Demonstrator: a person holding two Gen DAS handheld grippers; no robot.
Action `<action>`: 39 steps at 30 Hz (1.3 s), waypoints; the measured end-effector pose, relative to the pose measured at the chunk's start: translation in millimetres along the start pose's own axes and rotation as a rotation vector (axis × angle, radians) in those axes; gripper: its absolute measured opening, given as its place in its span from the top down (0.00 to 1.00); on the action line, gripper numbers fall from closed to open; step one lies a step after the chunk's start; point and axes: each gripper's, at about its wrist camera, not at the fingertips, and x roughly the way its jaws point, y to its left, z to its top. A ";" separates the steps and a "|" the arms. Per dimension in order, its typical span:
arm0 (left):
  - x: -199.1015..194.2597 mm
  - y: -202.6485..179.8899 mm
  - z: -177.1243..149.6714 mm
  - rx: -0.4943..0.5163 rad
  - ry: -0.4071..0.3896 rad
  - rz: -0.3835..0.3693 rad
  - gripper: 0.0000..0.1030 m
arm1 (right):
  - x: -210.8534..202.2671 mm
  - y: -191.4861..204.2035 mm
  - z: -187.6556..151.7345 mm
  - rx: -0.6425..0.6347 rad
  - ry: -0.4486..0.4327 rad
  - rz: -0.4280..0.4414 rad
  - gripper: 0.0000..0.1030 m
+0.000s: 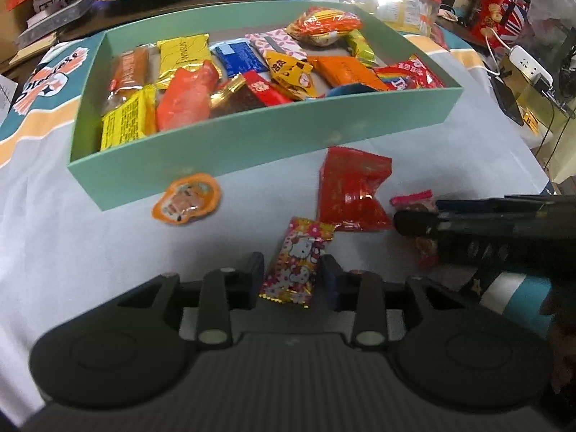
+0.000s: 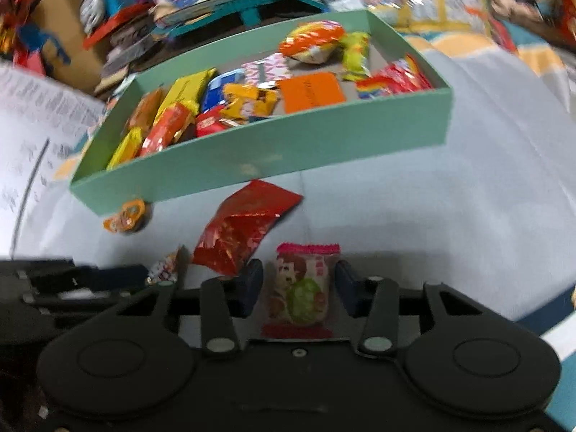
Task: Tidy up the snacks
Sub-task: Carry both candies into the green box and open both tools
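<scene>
Evidently each candy is straddled lengthwise on the cloth: the Hello Kitty packet (image 1: 297, 264) between the unclenched left gripper (image 1: 292, 280), the pink-topped candy (image 2: 301, 284) between the right gripper (image 2: 299, 284), seemingly loose despite blur; the green box (image 1: 252, 144) lies ahead.

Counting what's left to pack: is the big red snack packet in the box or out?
Out. The red packet lies on the tablecloth just before the green box.

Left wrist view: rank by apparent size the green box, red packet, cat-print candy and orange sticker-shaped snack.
1. Green box
2. Red packet
3. Cat-print candy and orange snack: look alike; the candy lies nearer the camera, so unsure.
</scene>
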 end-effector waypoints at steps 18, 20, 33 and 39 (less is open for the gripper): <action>-27.5 -1.3 8.3 0.014 -0.064 0.008 0.81 | -27.8 -27.4 -2.2 0.060 -0.051 0.063 0.71; -36.1 0.7 14.5 0.000 -0.084 0.002 0.81 | -35.4 -32.6 2.6 0.082 -0.072 0.074 0.71; -50.5 12.2 110.3 -0.076 -0.221 -0.018 0.81 | -52.1 -69.4 90.9 0.178 -0.225 0.089 0.71; -28.7 11.5 137.1 -0.096 -0.206 -0.039 0.81 | -25.4 -85.9 131.1 0.220 -0.212 0.089 0.71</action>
